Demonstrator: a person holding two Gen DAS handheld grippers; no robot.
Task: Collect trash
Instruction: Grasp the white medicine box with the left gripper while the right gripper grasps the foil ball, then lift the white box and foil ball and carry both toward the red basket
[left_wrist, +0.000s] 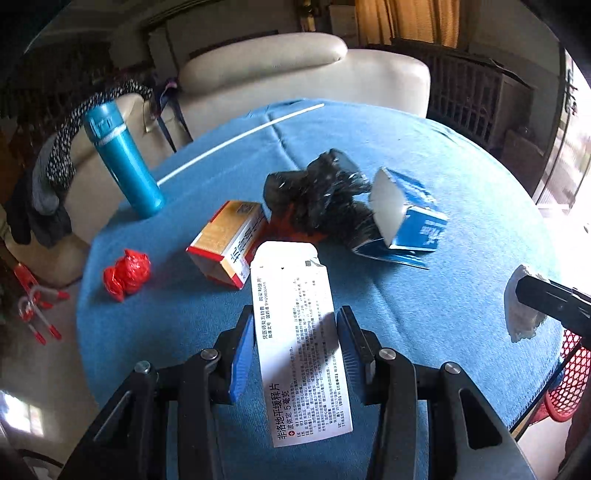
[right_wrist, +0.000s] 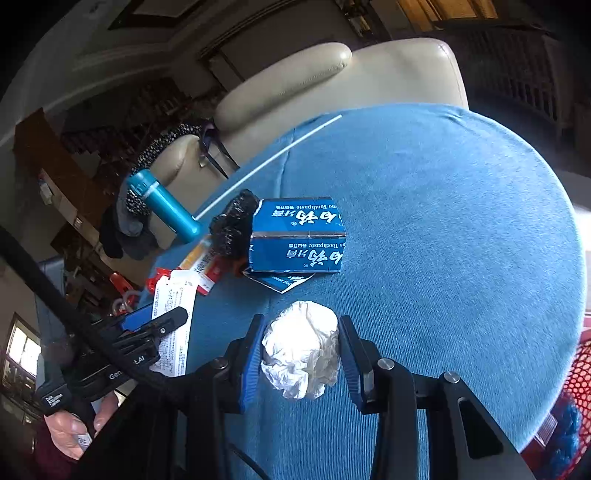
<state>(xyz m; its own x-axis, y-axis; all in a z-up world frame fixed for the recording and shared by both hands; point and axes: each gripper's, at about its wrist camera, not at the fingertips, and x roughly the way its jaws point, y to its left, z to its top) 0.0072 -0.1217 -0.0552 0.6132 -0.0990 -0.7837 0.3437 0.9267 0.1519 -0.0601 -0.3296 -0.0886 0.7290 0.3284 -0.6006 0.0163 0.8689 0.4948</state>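
Right now my left hand-held gripper (left_wrist: 295, 343) is clamped on a flattened white medicine box (left_wrist: 297, 332), its blue pads (left_wrist: 242, 356) pressing the two long edges, with the printed card sticking out past the fingertips over the blue cloth of the desk (left_wrist: 461, 192). My right hand-held gripper (right_wrist: 301, 354) is clenched on a crumpled ball of white paper (right_wrist: 301, 349), a pad against each side of it, the jaws closed as tight as the wad allows. Ahead of both, near the middle of the desk, lie the rest of the bits: a torn blue toothpaste box (right_wrist: 297, 236), a crumpled black bag (left_wrist: 317, 195) touching it, an orange and red box (left_wrist: 225, 243) just beside the bag, and a small red plastic wad (left_wrist: 126, 274) well apart toward the left edge. A teal bottle (left_wrist: 123, 158) stands at the far left rim, and a thin white stick (left_wrist: 240, 138) lies across the back. At the right edge a red mesh basket (left_wrist: 570, 373) is cut off by the frame, so I cannot tell what is in it. From the right wrist view the orange and red box is mostly hidden behind my left gripper and the white medicine box. The black bag is blurred, and I cannot make out what it contains.
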